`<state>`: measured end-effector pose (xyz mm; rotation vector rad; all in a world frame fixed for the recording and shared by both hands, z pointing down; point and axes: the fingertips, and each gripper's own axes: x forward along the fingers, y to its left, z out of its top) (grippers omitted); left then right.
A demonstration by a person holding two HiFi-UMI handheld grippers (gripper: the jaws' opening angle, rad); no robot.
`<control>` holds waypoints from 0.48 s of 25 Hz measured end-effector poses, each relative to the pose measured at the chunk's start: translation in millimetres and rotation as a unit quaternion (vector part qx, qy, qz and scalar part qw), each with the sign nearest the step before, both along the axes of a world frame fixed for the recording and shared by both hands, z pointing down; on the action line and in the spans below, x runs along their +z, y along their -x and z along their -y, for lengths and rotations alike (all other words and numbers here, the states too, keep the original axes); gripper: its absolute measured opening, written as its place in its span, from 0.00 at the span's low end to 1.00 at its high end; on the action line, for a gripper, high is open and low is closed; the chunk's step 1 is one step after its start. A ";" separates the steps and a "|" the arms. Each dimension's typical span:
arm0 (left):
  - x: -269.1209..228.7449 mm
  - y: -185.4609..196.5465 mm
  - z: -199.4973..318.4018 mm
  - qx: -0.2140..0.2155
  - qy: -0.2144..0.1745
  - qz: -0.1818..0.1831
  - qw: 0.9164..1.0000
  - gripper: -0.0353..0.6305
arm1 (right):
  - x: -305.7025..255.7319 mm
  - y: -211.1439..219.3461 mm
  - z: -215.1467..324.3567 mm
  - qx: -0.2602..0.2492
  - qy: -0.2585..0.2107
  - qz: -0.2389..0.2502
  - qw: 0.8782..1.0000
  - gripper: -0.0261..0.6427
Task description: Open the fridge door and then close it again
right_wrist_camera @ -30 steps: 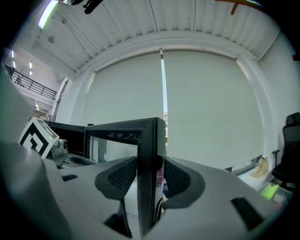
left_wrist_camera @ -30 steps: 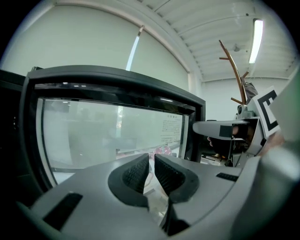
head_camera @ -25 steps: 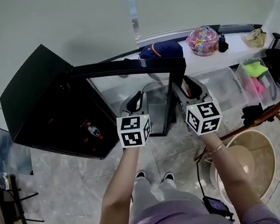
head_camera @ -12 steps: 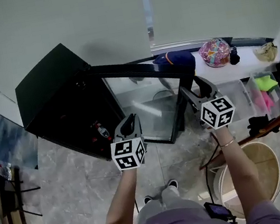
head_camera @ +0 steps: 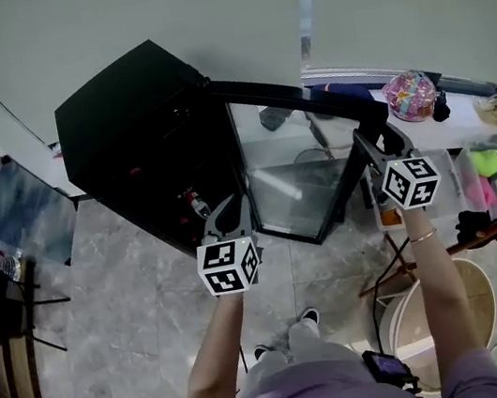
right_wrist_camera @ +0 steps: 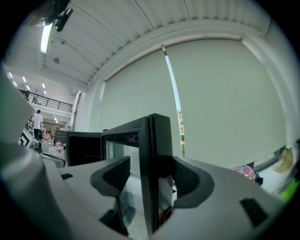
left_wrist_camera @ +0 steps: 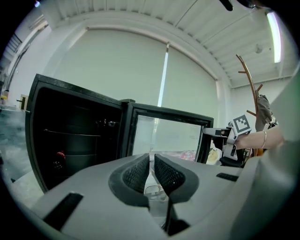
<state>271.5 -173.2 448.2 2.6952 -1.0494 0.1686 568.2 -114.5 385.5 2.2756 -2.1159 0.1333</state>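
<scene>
A black fridge [head_camera: 134,118] stands open, and its glass door [head_camera: 301,198] swings out toward me. My right gripper [head_camera: 373,138] sits astride the door's free edge [right_wrist_camera: 157,136]. Its jaws have just been opening and stand wide; the left pad [right_wrist_camera: 112,176] is clear of the frame. My left gripper [head_camera: 229,208] hovers in front of the open compartment, touching nothing. Its pads [left_wrist_camera: 136,171] are nearly together with only a thin slit between them and nothing in it. The left gripper view shows the dark interior [left_wrist_camera: 75,136], the door [left_wrist_camera: 166,136] and my right gripper [left_wrist_camera: 220,136] beyond.
A red-capped bottle [head_camera: 195,199] stands low inside the fridge. Behind the door runs a sill holding a colourful bag [head_camera: 411,96]. Plastic bins [head_camera: 483,176], a wooden chair frame [head_camera: 483,233] and a round tub [head_camera: 466,298] crowd the right. A rack [head_camera: 11,311] stands at the left.
My left gripper has left the door and moved leftward to in front of the open compartment. The right gripper stays at the door's edge, and the door stands wider open.
</scene>
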 end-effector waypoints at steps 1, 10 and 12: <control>0.7 6.5 -1.0 -0.002 0.000 0.000 1.000 0.10 | 0.0 1.5 -2.0 0.008 -0.003 -0.001 1.000 0.45; 5.0 52.3 -16.8 -0.009 0.004 -0.002 1.000 0.10 | -1.9 31.9 -30.6 0.047 -0.013 0.005 0.999 0.39; 5.3 56.4 -22.2 -0.005 0.005 -0.003 1.000 0.10 | -1.9 44.8 -38.9 0.052 -0.014 0.002 0.999 0.39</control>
